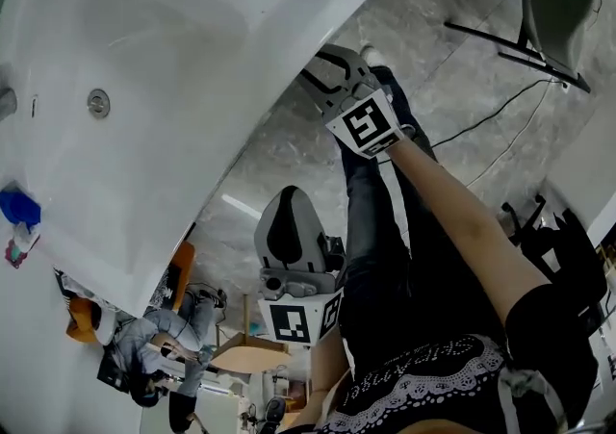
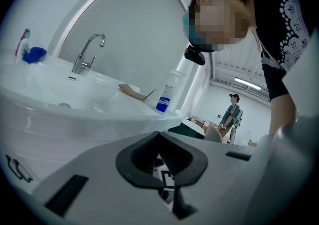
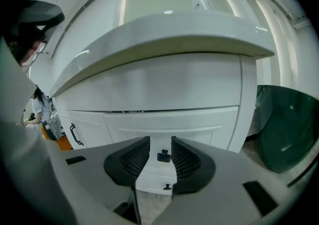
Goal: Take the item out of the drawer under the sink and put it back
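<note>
While the right tool (image 3: 160,142) points at the white cabinet under the sink (image 3: 164,34), its two dark ribbed pads stand apart. The small dark square knob (image 3: 163,156) of the drawer (image 3: 209,121) shows in the gap between them, and neither pad presses on it. I cannot tell whether the knob sits between the tips or just beyond them.

Drawer front: smooth painted white with a recessed panel, lying shut and flush. Its contents are hidden, so the item is not visible in any view. A second knob (image 3: 167,186) sits just below on a lower front. A dark bar handle (image 3: 75,134) is on the door to the left.

The left tool (image 2: 159,135) is held lower, with its curved black pads meeting at the tips and nothing between them.

Sink: glossy white, with a thick rounded rim overhanging the cabinet. A curved chrome faucet (image 2: 89,52) and a white bottle (image 2: 164,97) with a blue label stand on it. The floor (image 1: 289,153) is grey, marbled and polished.
</note>
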